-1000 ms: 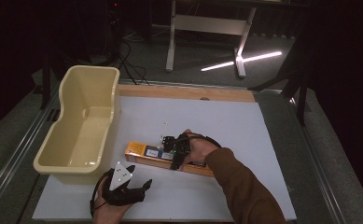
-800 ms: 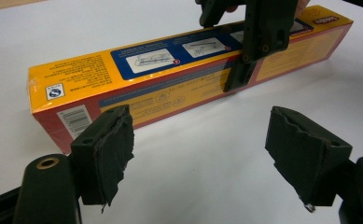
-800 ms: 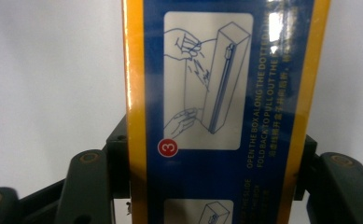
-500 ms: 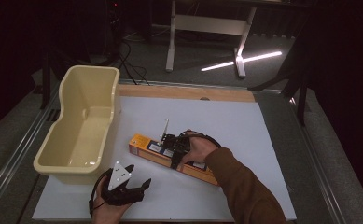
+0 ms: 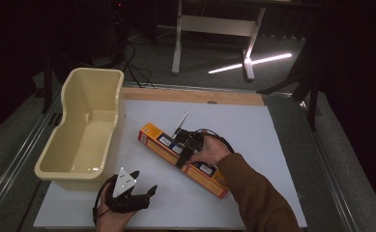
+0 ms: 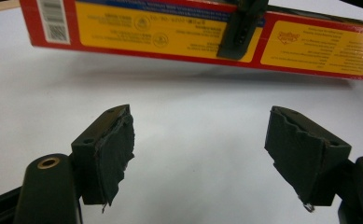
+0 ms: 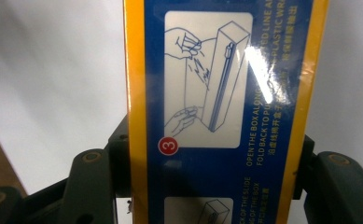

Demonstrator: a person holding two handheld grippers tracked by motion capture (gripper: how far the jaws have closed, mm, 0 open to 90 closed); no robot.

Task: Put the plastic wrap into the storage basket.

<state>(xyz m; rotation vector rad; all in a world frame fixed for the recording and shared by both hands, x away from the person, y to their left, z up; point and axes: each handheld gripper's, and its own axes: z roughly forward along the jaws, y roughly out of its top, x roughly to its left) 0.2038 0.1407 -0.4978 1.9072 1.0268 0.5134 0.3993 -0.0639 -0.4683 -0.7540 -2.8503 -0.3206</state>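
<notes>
Farthest left on the white worktop [image 5: 253,125] stands a pale yellow plastic tub [image 5: 86,130], deep and open-topped, up and to the left of the left tool [image 5: 142,189], with its near wall just beside that tool's grey three-cornered plate. The left tool sits at the worktop's near edge in the person's left hand [image 5: 109,218], its jaws spread wide apart with bare white surface between them; in the left gripper view its worn black pads [image 6: 115,148] hold nothing. Ahead of this tool, beyond its fingertips and apart from them, lies the long, narrow yellow-and-red cardboard box of plastic wrap [image 5: 166,146], stretched diagonally across the middle of the worktop, with its far end nearer the tub and its near end toward the person's brown right sleeve [image 5: 255,193]. The right tool [image 5: 186,145] is clamped across the box roughly midway along it, one jaw on each long side, and the right hand [image 5: 209,152] rests just behind it. In the right gripper view the box's blue instruction panel [image 7: 216,93], with a drawing numbered three, runs upright between the two black jaws, which press against its yellow edges. Whether the box rests on the worktop or is raised off it cannot be told.
</notes>
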